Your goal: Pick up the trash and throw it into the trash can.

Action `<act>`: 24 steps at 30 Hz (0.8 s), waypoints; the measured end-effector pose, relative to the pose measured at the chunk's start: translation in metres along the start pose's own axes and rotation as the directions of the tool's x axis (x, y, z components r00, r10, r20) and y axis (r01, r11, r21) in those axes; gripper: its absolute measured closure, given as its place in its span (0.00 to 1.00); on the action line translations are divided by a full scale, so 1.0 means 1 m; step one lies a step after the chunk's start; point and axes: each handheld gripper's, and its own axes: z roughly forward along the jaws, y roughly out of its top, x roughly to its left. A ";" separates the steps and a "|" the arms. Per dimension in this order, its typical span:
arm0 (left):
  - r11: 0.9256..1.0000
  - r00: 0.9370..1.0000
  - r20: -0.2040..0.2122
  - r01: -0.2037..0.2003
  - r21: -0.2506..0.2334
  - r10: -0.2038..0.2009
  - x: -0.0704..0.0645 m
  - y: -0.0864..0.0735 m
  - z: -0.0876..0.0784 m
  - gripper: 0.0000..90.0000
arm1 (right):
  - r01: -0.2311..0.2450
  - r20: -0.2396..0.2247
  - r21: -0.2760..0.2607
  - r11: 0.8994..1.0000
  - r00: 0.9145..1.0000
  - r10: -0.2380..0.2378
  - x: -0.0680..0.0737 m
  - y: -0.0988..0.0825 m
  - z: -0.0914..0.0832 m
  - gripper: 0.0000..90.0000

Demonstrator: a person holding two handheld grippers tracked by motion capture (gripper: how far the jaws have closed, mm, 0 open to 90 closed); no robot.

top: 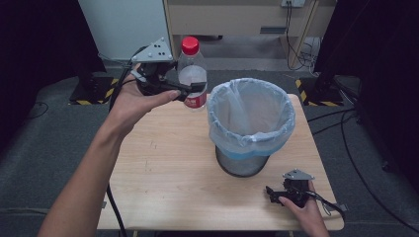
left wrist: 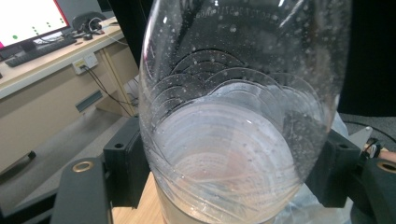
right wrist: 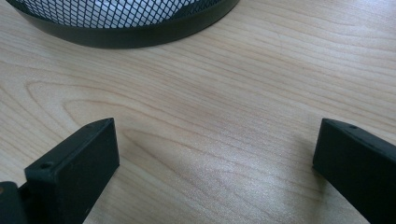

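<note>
Two tools in frame. Right tool (top: 274, 193) rested on surface (top: 163, 173) near front edge, jaws spread, nothing between. Mesh bin (top: 249, 126) with blue liner stood mid-surface. Left tool (top: 190, 89) clenched on water bottle (top: 191, 74), upright, lifted above far edge, beside bin.

Lighting's even from overhead on my end, table (top: 163, 163) well lit, room edges pitch dark. High view kinda soft and low-res. Bottle (left wrist: 233, 116) way too close in left gripper view, hazy, milky glare. Right gripper view sharp, soft shadows by jaws.
</note>
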 end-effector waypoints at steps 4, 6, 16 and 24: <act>1.000 1.000 0.007 -0.010 -0.004 0.010 -0.002 0.007 0.003 0.30 | 0.000 0.000 0.000 1.000 1.000 0.000 0.000 0.000 0.000 0.00; 1.000 1.000 0.010 -0.014 -0.007 0.014 -0.003 0.011 0.004 0.30 | 0.000 0.000 0.000 1.000 1.000 0.000 0.000 0.000 0.000 0.00; 1.000 0.999 0.037 -0.021 -0.016 0.022 -0.009 0.020 0.018 0.30 | 0.000 0.000 0.000 1.000 1.000 0.000 0.000 0.000 0.000 0.00; 1.000 0.998 0.061 -0.018 -0.024 0.020 -0.011 0.022 0.032 0.30 | 0.000 0.000 0.000 1.000 1.000 0.000 0.000 0.000 0.000 0.00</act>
